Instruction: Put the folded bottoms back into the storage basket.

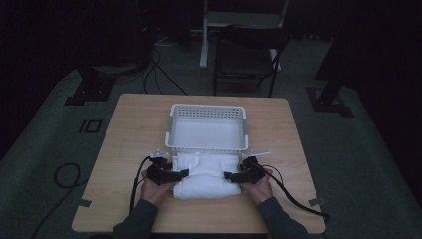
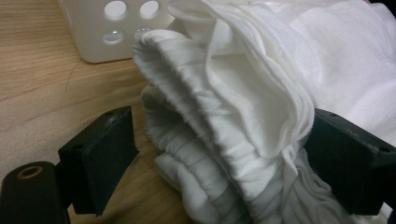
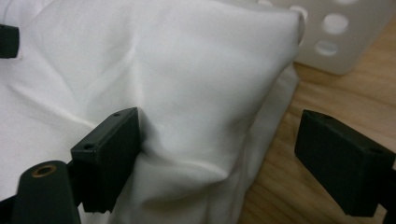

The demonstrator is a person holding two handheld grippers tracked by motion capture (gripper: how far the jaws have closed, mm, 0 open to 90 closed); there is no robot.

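White soft folded cloth (image 1: 206,175), ribbed hems; left gripper (image 2: 219,154), right gripper (image 3: 219,161) jaws apart, unclamped; perforated plastic basket (image 1: 207,127) beside.

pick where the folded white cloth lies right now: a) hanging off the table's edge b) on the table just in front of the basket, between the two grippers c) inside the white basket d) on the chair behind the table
b: the folded white cloth rests on the table just in front of the basket, with the left gripper at one end and the right gripper at the other.
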